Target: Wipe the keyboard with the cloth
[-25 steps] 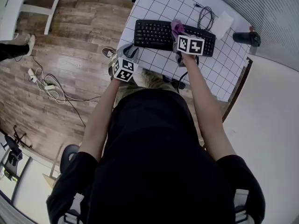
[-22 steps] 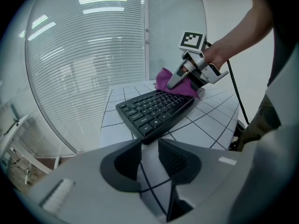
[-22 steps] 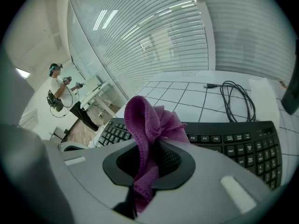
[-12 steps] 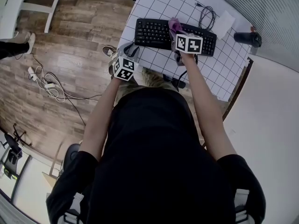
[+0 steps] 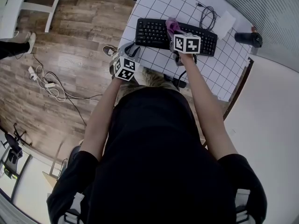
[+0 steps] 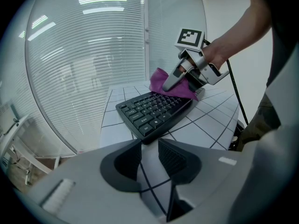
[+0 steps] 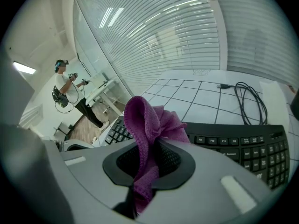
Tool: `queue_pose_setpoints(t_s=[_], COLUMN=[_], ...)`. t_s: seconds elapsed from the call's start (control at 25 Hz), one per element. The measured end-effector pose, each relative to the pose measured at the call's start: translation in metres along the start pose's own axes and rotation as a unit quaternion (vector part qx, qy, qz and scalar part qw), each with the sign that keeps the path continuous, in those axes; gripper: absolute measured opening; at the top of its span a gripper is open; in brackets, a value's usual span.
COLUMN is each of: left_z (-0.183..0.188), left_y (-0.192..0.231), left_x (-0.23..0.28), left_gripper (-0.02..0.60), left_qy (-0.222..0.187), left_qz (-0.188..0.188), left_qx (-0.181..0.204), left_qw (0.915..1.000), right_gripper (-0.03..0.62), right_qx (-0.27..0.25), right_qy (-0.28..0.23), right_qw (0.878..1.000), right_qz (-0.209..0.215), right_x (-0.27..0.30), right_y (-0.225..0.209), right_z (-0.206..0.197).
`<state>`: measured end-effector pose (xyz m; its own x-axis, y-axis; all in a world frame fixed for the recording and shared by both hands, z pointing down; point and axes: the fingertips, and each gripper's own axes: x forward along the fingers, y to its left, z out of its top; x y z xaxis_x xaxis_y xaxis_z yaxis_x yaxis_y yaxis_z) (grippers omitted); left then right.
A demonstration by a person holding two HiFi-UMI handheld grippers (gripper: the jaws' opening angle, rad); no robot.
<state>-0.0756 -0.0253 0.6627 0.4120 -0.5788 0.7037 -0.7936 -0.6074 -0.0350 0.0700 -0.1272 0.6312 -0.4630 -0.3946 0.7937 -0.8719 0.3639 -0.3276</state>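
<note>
- In the head view, the right gripper [image 5: 176, 31] is holding the purple cloth [image 5: 172, 26] down on the middle of the black keyboard [image 5: 152, 31]. The keyboard is lying across the white gridded table [image 5: 210, 64], with its left end close to the table's edge. The left gripper [image 5: 127, 55] is hovering at the near edge, apart from the keyboard.
- In the left gripper view, the jaws are standing slightly apart with only bare table showing between them. The keyboard [image 6: 149, 111] is lying just ahead of them, and nothing is bracing it. A firm stroke could probably be pushing it sideways toward the edge.
- In the right gripper view, the jaws are pinching the cloth [image 7: 149, 125], which is rising as a bunched, fuzzy fold with its tail hanging below the grip. So little of it is spread flat that it is likely wiping only a narrow strip. The loose fold could also be catching on the raised keys [image 7: 243, 141] and dragging out of the grip. A coiled cable [image 7: 245, 99] is lying beyond the keyboard, clear of the cloth.
</note>
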Motion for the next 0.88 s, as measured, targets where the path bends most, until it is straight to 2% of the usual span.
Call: queue_pose_setpoints(t_s=[0.36,0.88], left_z=[0.001,0.0], left_y=[0.0,0.0], left_x=[0.0,-0.001], left_gripper=[0.112,0.112], left_qy=[0.0,0.0], left_qz=[0.0,0.0], left_qx=[0.0,0.0], left_qw=[1.0,1.0], right_gripper=[0.066,0.066], right_qx=[-0.017,-0.026], right_qy=[0.008,0.006], right_qw=[1.0,0.999], right_qz=[0.018,0.022], right_x=[0.008,0.012], right_y=[0.017,0.025], right_z=[0.001,0.004])
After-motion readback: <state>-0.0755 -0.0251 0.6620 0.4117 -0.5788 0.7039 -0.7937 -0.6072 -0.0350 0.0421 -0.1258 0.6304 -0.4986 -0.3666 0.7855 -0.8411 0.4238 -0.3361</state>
